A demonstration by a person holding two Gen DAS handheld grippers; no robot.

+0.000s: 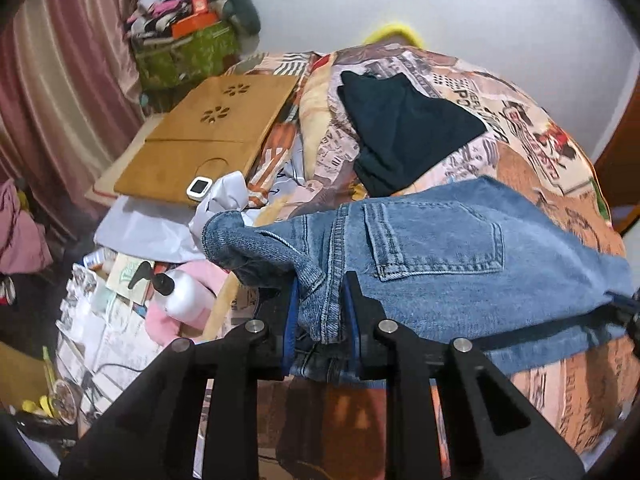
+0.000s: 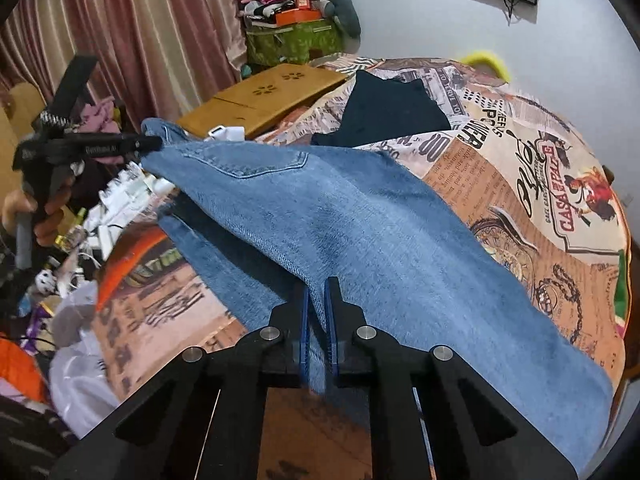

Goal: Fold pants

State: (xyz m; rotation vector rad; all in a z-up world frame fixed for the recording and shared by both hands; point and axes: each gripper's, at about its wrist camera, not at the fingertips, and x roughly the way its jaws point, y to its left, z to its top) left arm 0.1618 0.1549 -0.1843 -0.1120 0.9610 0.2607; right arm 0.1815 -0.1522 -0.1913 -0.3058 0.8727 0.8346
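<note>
While clamped, seemingly: jeans (image 2: pixel 360 220) between grippers (image 2: pixel 318 312).

Your left gripper (image 1: pixel 320 304) and right gripper (image 2: pixel 317 308) are both clamped on denim, fingers nearly closed, while your left hand (image 2: pixel 44 216) grips its handle.

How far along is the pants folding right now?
Early stage. Done: the jeans are picked up, with one layer lying over another. In hand: the left hand-held gripper is shut on the waistband end and the right hand-held gripper on the leg fabric, holding them above the bed. Left: laying them down and folding compactly.
</note>
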